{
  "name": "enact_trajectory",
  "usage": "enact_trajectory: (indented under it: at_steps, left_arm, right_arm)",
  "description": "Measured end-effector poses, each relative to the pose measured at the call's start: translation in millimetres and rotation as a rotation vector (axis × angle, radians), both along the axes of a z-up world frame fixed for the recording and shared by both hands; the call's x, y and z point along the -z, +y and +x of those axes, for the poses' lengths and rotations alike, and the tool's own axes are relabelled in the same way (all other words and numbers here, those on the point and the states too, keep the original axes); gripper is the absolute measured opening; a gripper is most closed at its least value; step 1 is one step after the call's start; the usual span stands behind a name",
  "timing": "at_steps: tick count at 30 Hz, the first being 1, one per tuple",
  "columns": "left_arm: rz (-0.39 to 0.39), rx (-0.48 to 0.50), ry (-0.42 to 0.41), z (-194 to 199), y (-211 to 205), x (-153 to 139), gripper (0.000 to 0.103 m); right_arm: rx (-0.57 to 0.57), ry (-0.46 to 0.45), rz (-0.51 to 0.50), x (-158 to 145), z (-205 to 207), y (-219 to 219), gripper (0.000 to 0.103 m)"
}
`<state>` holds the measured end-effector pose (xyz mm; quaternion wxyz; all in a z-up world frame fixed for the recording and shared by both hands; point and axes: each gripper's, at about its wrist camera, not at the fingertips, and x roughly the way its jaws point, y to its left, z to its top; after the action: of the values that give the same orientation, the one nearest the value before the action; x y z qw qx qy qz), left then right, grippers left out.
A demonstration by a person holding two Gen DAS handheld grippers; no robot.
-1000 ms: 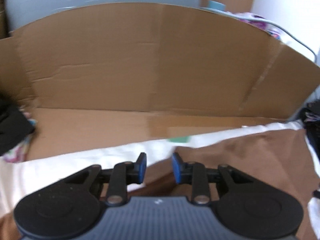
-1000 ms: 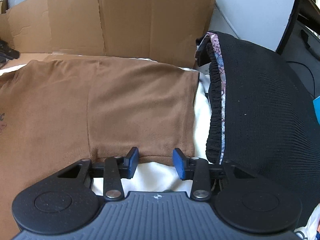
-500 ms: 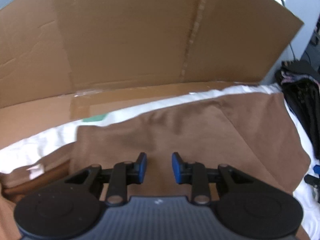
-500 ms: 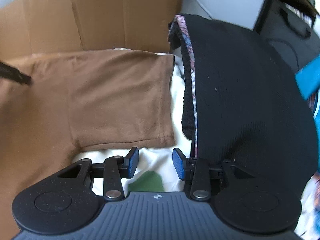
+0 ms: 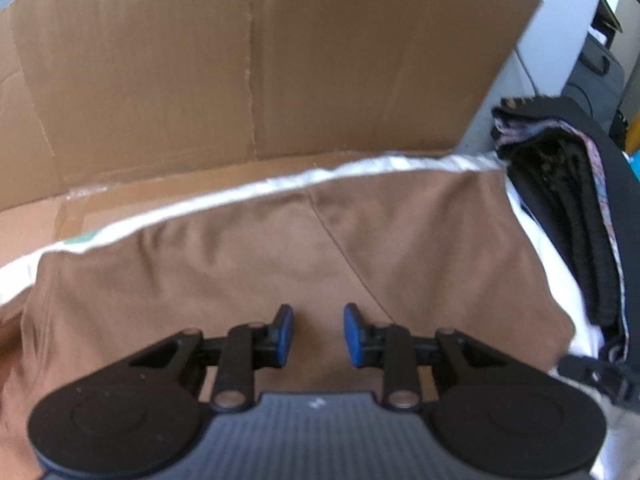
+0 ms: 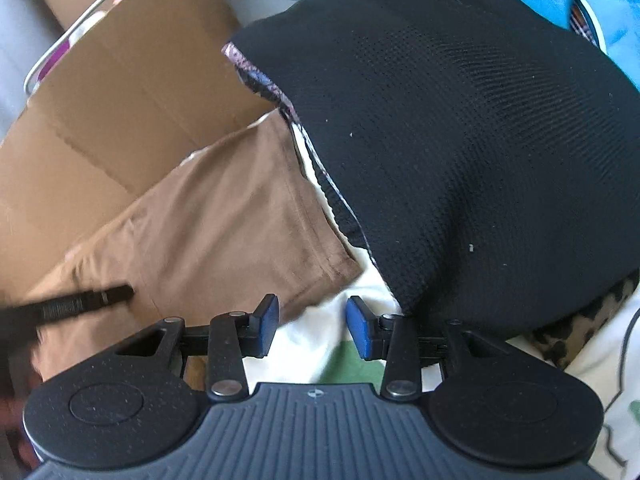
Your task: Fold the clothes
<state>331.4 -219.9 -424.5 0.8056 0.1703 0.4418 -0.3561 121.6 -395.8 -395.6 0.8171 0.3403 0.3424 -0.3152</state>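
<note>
Left wrist view: a brown T-shirt [image 5: 280,264] is seen spread flat over a white sheet [image 5: 224,200], with its upper hem running just below the sheet's far edge and a sleeve seam slanting across the cloth. Some blur is present in this view. The left gripper [image 5: 318,334] is held above the middle of the shirt, its blue pads [image 5: 285,334] parted, with nothing pinched between them and only brown cloth seen through the gap. Whether the fingertips touch the fabric cannot be told.

From the right wrist view, a sleeve of the same brown T-shirt [image 6: 224,232] is shown lying flat, its hemmed cuff ending near the gripper. The right gripper [image 6: 312,326] is held over the white sheet [image 6: 320,332] just beyond that cuff, its jaws spread and empty; a green printed patch on the sheet is seen under the gap. A black finger of the left gripper [image 6: 80,302] is seen reaching in from the left edge over the shirt.

Beside the sleeve, to the right, a pile of dark clothes [image 6: 460,152] is topped by a black mesh garment, with a patterned trim at its near edge; the same pile [image 5: 568,216] is seen at the right edge of the left wrist view. Behind the shirt, flattened cardboard [image 5: 256,72] is propped upright, and it is also seen at the upper left of the right wrist view [image 6: 120,92].
</note>
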Motion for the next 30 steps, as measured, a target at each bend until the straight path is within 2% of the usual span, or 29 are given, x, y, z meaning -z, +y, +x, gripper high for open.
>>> enact_trajectory:
  at_steps: [11,13,16,26,29,30]
  left_arm:
    - [0.014,0.090,0.043,-43.2,2.9,-5.5,0.029]
    - [0.019,0.097,0.052,-50.5,1.0,-2.2,0.029]
    - [0.017,0.102,0.057,-57.9,-1.8,1.6,0.029]
    - [0.007,0.111,0.058,-62.5,-6.6,6.5,0.029]
    - [0.007,0.121,0.050,-62.2,-8.3,5.6,0.029]
    - [0.004,0.123,0.044,-60.7,-8.8,4.1,0.029]
  right_arm:
    - [0.121,-0.005,0.062,12.5,12.1,-14.4,0.043]
    - [0.120,0.000,0.063,11.9,15.6,-14.7,0.016]
    - [0.114,-0.014,0.089,12.3,13.3,-17.6,0.007]
    - [0.136,-0.035,0.066,14.6,-5.4,-19.1,0.007]
    - [0.142,-0.035,0.073,14.1,-5.2,-18.3,0.009]
    - [0.149,-0.044,0.083,14.5,-5.7,-19.2,0.013]
